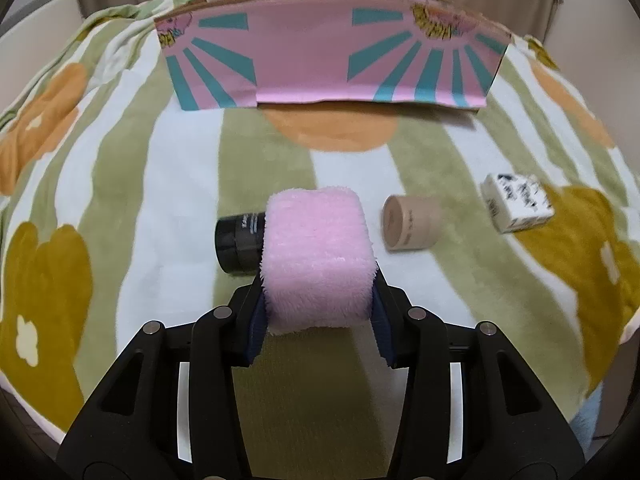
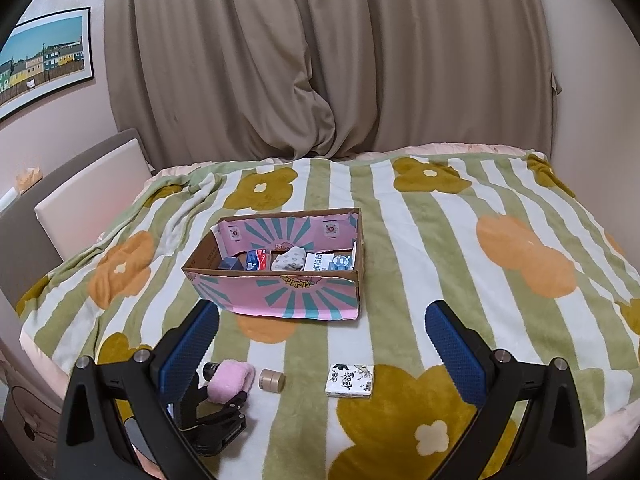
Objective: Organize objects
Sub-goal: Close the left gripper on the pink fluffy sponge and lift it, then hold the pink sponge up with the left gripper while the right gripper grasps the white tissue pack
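Pink plush roll (image 1: pixel 318 260), clamped across its middle between left gripper (image 1: pixel 318 308) fingers, raised just over the bed's blanket (image 1: pixel 160 184), beside black jar (image 1: pixel 238 240). Likely light, soft, squashy; best pinched mid-body, firmly. Right gripper (image 2: pixel 322 340) fingers wide apart, empty. Destination probably the pink box (image 2: pixel 280 296), well beyond.

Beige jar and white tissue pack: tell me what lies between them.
Nothing but bare blanket. In the right wrist view, a green stripe separates the beige jar from the white tissue pack; the left wrist view agrees.
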{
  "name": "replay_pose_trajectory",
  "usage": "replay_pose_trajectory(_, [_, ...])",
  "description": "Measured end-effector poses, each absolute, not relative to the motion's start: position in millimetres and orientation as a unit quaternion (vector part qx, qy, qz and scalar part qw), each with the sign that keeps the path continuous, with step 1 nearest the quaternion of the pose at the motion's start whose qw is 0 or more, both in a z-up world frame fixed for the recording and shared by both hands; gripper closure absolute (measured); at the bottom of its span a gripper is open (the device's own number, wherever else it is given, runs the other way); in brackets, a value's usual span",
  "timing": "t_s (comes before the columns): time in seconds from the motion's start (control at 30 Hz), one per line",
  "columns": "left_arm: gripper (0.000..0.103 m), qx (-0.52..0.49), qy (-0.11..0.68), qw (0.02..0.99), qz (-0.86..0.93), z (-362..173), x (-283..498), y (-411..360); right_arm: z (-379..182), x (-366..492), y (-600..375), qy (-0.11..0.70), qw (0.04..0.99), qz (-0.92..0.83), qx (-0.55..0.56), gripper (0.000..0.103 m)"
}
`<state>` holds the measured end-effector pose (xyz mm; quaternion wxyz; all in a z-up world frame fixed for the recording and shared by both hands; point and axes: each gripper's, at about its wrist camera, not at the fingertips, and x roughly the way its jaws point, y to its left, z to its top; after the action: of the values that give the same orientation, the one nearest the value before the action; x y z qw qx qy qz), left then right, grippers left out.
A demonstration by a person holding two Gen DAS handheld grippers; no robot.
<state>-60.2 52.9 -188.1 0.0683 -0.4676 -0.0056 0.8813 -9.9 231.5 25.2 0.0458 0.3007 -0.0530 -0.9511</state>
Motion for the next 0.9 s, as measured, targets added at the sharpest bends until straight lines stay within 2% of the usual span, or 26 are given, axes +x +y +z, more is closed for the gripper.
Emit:
replay_pose_trajectory(0.43, [0.063,-0.388,-0.044,0.093,0.916,-104.1,-42.3,41.0,23.0,-13.3,235.0,-0.057,0.046,-0.95,0.304,0.0])
replay_pose_trajectory(0.9, [0.063,-0.284,-0.039,0.085,0.954,-5.7,-12.5,20.5,2.3,-26.4,233.6,-0.054,0.035,-0.943,0.327,0.0])
